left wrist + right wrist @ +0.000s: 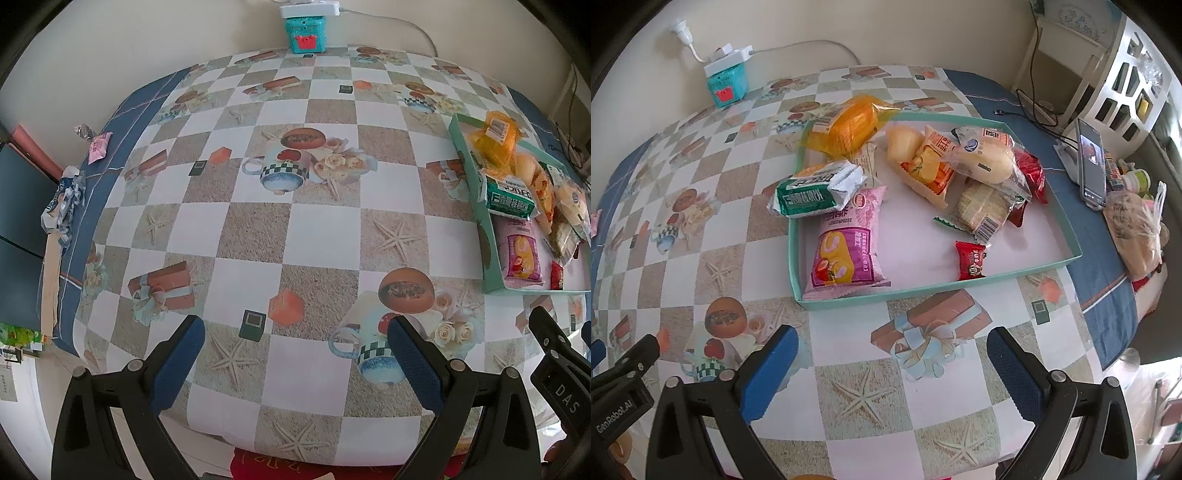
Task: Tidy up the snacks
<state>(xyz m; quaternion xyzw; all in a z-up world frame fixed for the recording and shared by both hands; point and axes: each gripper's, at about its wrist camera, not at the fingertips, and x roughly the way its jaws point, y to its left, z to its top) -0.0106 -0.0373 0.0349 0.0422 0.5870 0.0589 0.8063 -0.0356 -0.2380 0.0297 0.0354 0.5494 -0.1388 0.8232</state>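
Left tongs point(295, 354): released, held wide apart over bare checkered cloth at the lower centre of the left wrist view; nothing is between the pads.

Right tongs point(892, 363): released as well, spread above the desk point(871, 406) at the lower centre of the right wrist view, short of the tray's near wall.

Tray point(960, 282): a shallow teal box, seen mid-frame in the right wrist view and at the right edge of the left wrist view; the snacks are gathered in it.

Pink packet point(847, 243): lies flat in the tray's lower-left corner, its long axis running from the near wall toward the upper centre of the frame.

Green-and-white packet point(816, 190): rests across the tray's left wall, partly over the pink packet's top; its long axis runs left to right, tilted slightly up at the right.

Orange packet point(849, 123): sits over the tray's upper-left corner, with its axis running diagonally.

Small red sweet point(969, 260): near the front wall, upright in the frame, apart from the heap of bread and cracker packs at the upper right.

Handling: the packets are judged light, soft and crinkly, with slippery film and crushable contents; a gentle hold across the short width or on a crimped end seam is advised.
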